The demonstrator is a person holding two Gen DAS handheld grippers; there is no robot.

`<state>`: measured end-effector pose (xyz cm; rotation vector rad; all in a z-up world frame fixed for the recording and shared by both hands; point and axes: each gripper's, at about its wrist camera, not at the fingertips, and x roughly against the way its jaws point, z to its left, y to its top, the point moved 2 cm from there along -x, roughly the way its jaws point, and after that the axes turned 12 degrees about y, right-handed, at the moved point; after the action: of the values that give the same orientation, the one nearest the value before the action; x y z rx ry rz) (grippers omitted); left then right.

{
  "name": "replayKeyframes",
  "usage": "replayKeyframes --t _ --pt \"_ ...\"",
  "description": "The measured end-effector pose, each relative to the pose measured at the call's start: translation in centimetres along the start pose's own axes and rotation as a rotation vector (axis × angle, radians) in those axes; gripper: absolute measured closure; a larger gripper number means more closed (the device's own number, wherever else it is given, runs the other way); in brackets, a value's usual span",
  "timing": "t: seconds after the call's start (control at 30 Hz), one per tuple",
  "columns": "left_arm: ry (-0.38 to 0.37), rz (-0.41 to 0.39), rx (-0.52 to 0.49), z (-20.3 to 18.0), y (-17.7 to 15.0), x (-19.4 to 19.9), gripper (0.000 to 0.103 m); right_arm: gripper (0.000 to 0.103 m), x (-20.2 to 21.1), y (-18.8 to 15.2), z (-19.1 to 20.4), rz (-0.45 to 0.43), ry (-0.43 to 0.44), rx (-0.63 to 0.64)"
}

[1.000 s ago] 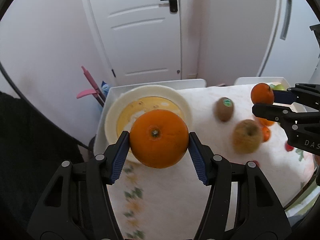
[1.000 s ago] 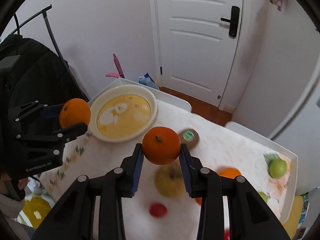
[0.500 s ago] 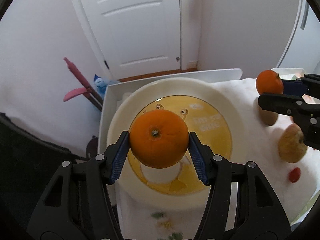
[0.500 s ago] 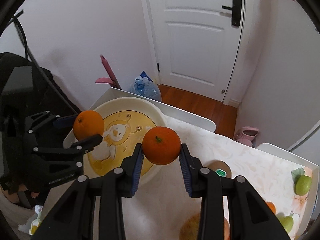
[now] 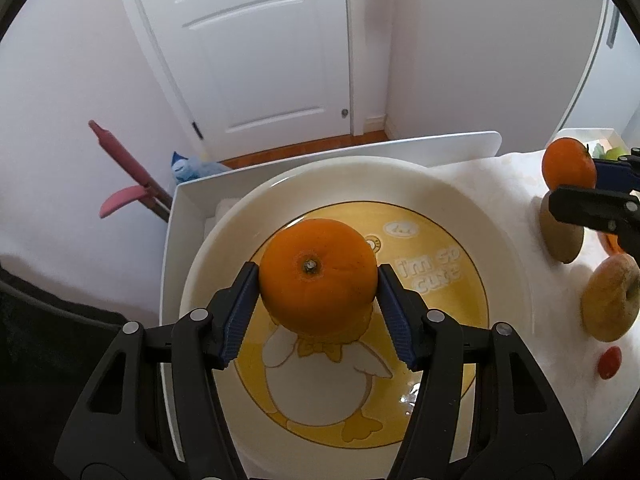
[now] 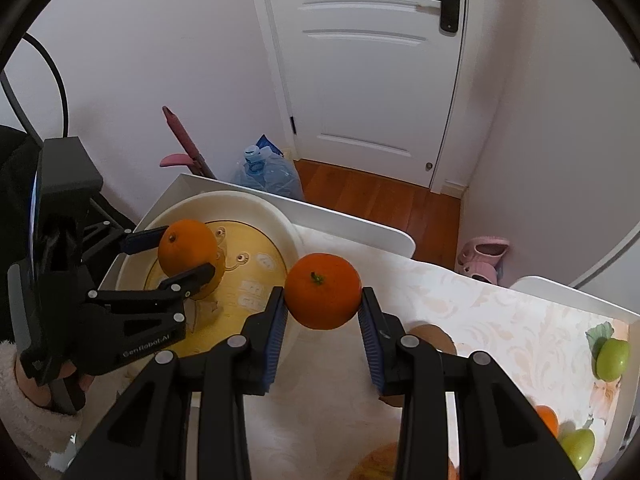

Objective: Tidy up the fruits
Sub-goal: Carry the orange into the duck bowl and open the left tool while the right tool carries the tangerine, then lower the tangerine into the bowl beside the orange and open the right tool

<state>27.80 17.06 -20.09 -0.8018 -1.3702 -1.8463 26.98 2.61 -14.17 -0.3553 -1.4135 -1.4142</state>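
left view: left gripper [image 5: 318, 294] clamps orange [image 5: 318, 276], frame centre, over plate [image 5: 460, 192]; early drop may roll it.
right view: right gripper [image 6: 322, 306] holds mandarin [image 6: 323, 290] centre, beside plate rim; may clip left gripper.

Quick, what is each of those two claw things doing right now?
Left gripper: closed on an orange, above the plate.
Right gripper: closed on a second orange.

"i'm so cute" in white letters on the yellow duck plate [image 5: 434, 184], "GenRobot.AI" printed on the left hand-held gripper [image 6: 188, 258]
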Motion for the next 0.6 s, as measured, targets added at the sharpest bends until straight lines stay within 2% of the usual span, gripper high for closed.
replayKeyframes --t 0.07,0.17,0.37,0.6 --pt "0.015 -0.036 -0.002 0.2 0.0 0.8 0.0 0.07 0.2 0.0 -0.1 -0.002 -0.004 -0.004" --pt "0.006 -0.083 0.013 0.8 0.0 2.4 0.0 0.07 0.5 0.0 -0.3 -0.006 -0.011 -0.006" --pt "0.017 -0.071 0.031 1.3 -0.8 4.7 0.0 0.07 0.7 0.3 -0.2 -0.003 0.0 0.008" --pt "0.038 -0.046 0.07 1.9 -2.6 6.8 0.0 0.07 -0.3 0.8 1.5 0.029 0.053 0.072"
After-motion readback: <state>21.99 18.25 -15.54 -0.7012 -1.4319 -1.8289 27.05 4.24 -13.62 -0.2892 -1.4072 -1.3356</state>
